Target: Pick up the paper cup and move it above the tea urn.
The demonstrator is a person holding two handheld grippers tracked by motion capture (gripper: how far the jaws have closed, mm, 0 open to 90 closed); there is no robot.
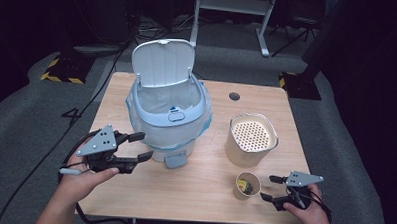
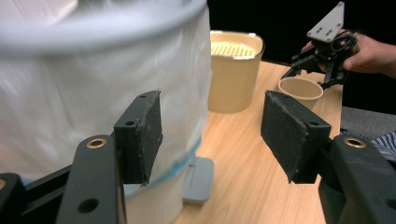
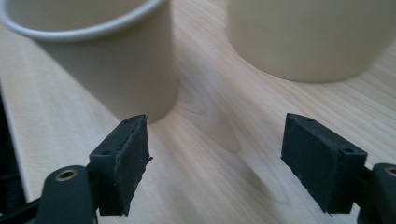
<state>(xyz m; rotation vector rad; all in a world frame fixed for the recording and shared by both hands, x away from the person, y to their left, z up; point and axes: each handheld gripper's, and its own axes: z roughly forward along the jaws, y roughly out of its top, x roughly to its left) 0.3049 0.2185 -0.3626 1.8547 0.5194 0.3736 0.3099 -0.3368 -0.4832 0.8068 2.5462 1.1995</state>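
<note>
Standing on a light wooden table (image 1: 203, 192) over grey carpet (image 1: 31, 116), both grippers released.

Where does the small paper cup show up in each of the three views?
High view: small paper cup near the table's front right, just left of the right gripper.
Left gripper view: upper right, in front of the other hand's gripper.
Right gripper view: upper left, close above the left finger.
Shared landmark: the tall beige container beside the cup.
</note>
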